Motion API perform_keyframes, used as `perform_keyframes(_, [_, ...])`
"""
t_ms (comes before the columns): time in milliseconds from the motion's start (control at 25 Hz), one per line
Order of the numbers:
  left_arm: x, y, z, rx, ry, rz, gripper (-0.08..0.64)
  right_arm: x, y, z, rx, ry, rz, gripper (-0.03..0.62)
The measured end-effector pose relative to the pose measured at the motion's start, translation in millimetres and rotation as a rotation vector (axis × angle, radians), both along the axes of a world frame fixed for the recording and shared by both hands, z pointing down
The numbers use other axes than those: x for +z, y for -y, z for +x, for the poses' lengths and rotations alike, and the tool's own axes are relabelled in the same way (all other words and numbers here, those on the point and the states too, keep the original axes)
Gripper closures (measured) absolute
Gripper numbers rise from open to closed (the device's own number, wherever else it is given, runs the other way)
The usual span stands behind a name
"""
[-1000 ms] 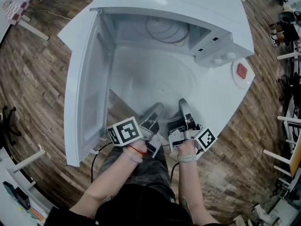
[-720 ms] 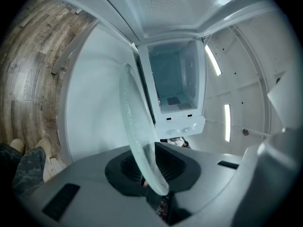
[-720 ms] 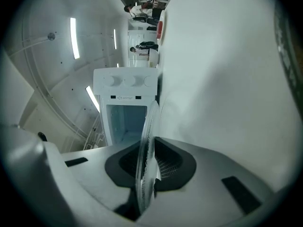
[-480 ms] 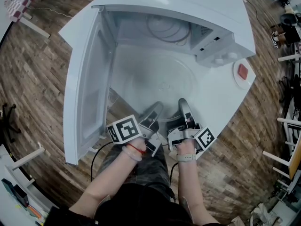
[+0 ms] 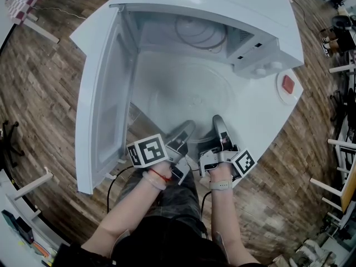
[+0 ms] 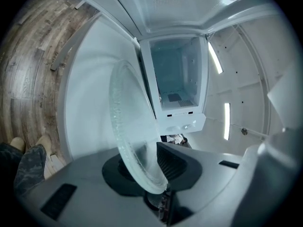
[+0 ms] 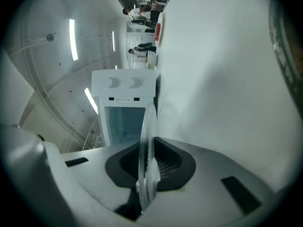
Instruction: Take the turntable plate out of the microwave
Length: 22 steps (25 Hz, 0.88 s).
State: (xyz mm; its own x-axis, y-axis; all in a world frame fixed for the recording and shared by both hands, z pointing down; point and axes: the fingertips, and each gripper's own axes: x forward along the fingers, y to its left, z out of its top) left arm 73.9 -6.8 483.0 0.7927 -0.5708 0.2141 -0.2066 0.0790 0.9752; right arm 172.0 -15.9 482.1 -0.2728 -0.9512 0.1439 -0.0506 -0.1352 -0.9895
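The clear round glass turntable plate (image 5: 192,99) is already out of the open white microwave (image 5: 233,10), over the white table (image 5: 261,115), its near rim between both pairs of jaws. The right gripper (image 5: 218,122) pinches that rim, while the jaws of the left gripper (image 5: 186,128) are opening off it. I'd say only the letting go is left.
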Motion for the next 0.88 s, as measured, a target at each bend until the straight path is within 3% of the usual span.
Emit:
perform_keyframes(280, [-2.7,-14.7,7.3,0.067,0.001,0.009,0.456,1.0,-0.7,2.6,0.015,0.027,-0.019,0.549])
perform_keyframes(720, [-7.3,-44.8,19.3,0.082,-0.142,-0.078,0.457,2.7,1.4,1.6,0.019,0.026,-0.032,0.551])
perform_keyframes(880, [-5.6,-44.2,19.9,0.073,-0.154,-0.104,0.494,4.2,1.5,3.1,0.003,0.006,-0.048,0.552])
